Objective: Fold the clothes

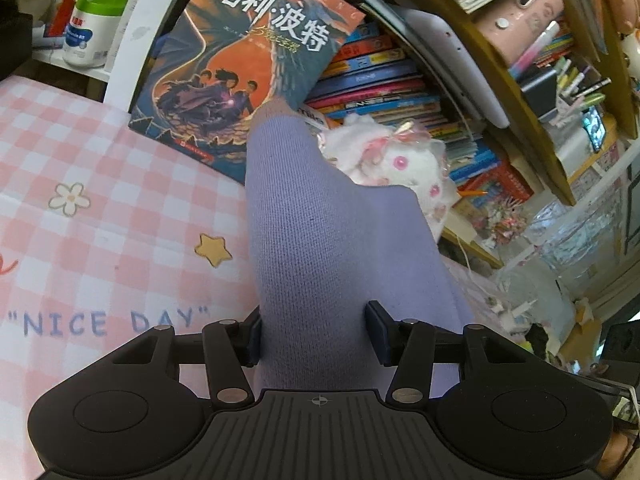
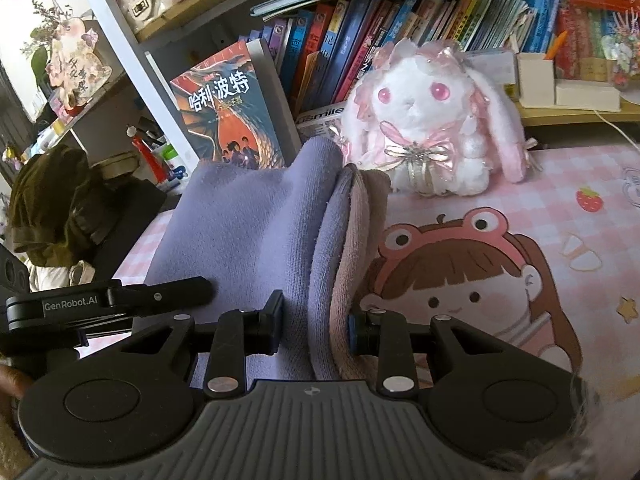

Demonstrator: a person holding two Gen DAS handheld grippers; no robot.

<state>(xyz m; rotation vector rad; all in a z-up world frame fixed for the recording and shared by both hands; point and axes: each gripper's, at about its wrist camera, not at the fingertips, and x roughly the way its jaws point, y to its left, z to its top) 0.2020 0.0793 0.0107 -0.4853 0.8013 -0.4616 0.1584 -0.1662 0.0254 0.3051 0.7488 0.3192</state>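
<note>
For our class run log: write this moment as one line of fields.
left gripper: shut on purple garment | right gripper: shut on purple garment | plush rabbit: behind | surface: pink checked mat

Soft cloth, matt plastic, glossy paper

Lavender garment (image 2: pixel 256 224): fine-ribbed knit, matt, pinkish fleecy lining. Grippers (image 1: pixel 314 334) (image 2: pixel 316 326): matt black plastic, metal pins. Book cover (image 1: pixel 248 64): glossy. Plush rabbit (image 2: pixel 424 128): fluffy.
</note>
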